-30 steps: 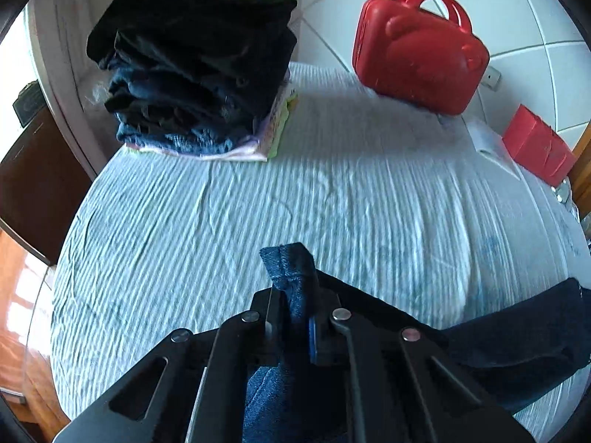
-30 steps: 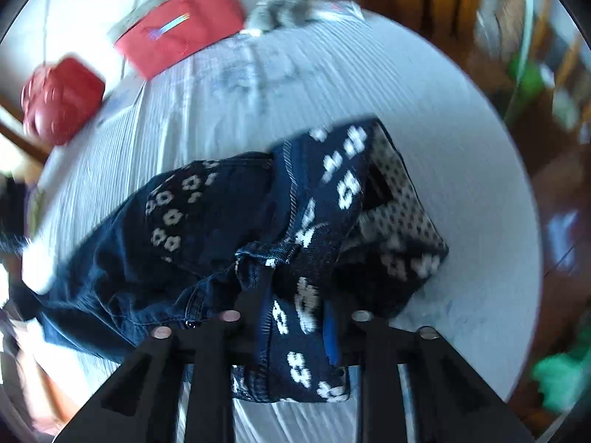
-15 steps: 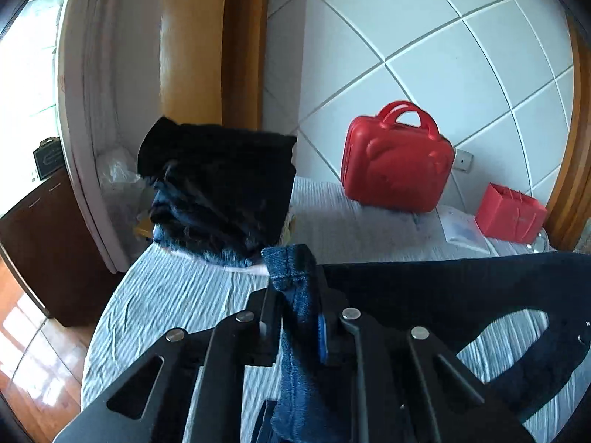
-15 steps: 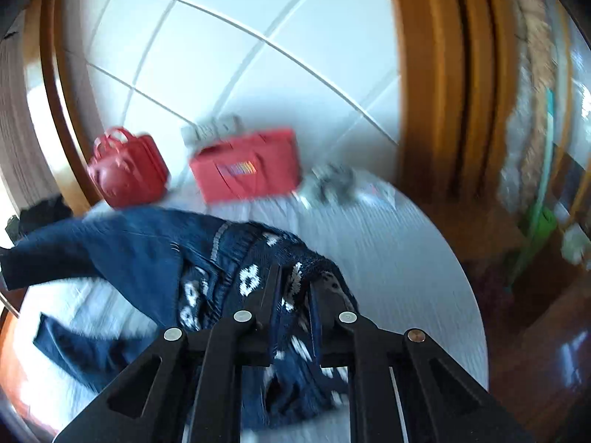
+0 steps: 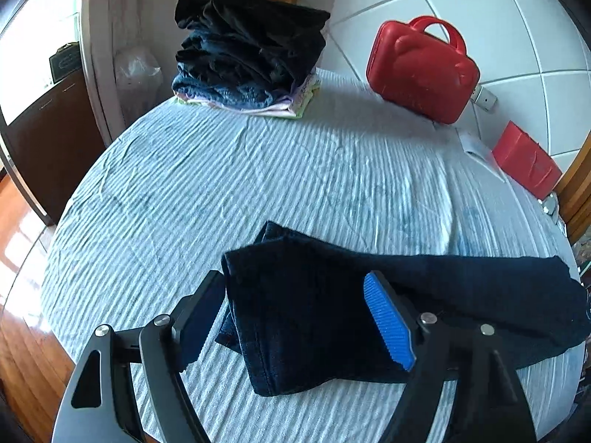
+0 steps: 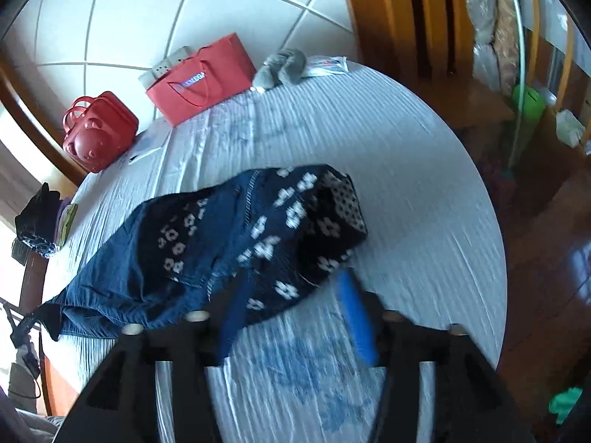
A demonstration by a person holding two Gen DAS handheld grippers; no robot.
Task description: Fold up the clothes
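With both jaws apart, left gripper (image 5: 295, 323) and right gripper (image 6: 291, 313) straddling the jeans (image 5: 369, 306) laid at six o'clock on the striped bedsheet (image 5: 258, 170), we judge flattening done, re-gripping next.

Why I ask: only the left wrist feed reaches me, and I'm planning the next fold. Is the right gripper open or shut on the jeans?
Observer: Open. The right gripper has its jaws apart at the near edge of the jeans. The frame is blurred, so I cannot tell whether it touches them.
Operator: How does that end of the jeans look?
Observer: Bunched up, with a white flower print showing on dark fabric.
Operator: Anything lying beyond it?
Observer: A grey soft item beside the red paper bag, both apart from the jeans.
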